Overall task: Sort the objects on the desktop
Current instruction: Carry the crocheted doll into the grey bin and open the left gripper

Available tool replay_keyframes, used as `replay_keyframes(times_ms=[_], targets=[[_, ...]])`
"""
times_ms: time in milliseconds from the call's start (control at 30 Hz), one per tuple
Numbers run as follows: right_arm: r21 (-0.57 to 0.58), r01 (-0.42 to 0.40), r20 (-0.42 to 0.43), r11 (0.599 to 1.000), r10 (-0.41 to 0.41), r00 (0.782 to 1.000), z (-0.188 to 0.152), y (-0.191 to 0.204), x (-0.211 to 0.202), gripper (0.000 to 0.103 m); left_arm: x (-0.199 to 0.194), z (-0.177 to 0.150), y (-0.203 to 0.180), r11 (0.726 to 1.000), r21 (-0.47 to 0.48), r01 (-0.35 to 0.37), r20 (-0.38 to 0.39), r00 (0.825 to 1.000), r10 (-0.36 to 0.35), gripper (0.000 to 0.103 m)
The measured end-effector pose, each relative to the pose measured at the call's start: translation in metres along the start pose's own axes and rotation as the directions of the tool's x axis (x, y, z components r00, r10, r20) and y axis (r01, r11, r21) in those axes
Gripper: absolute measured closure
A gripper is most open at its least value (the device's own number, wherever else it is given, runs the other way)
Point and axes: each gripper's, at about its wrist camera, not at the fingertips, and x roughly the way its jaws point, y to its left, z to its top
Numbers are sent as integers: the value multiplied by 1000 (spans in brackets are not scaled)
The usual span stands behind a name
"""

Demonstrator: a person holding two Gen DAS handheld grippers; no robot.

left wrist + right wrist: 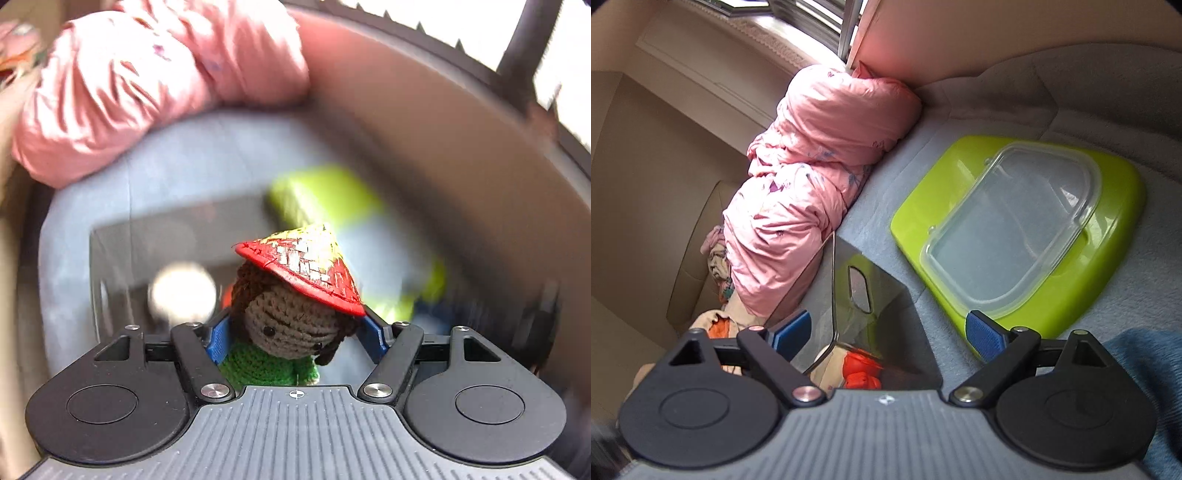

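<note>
My left gripper [293, 336] is shut on a crocheted doll [288, 325] with a brown head, green body and a red and yellow straw hat [308, 266]. It holds the doll above a blurred grey bin [177, 236] and a lime-green tray [332, 199]. My right gripper [886, 332] is open and empty. It hovers over the grey bin [871, 295], which holds an orange toy [862, 369]. The lime-green tray [1071, 295] lies to the right with a clear plastic lid [1008, 236] on it.
A pink bundled quilt [812, 177] lies along the left of the grey-blue pad [979, 110]; it also shows in the left wrist view [147, 85]. A blue cloth [1148, 369] is at the right edge. A beige wall and window sill stand behind.
</note>
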Motion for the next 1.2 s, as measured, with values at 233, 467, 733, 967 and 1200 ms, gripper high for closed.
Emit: replay_keyframes(times_ms=[233,467,733,967,1200], targets=[[-8,-32,-26,999,32,999,-1,-3,3,11,140,69,36,943,-332,-16,-220,974,-61,30],[81,-120,-44,989,124,991,5,-22,8,7,243,57,58,861,-493,-123,-369,926,-79,30],[131,-160,-55,978,168,984,7,-29,12,6,266,58,48,893,-418,-169,-425,905,-28,26],[122,-143,-64,982,151,986,7,-27,16,6,240,59,55,903,-404,-148,-409,912,-34,22],[105,-125,-75,987,133,988,6,-25,18,6,195,66,59,915,-396,-73,-342,937,-73,22]])
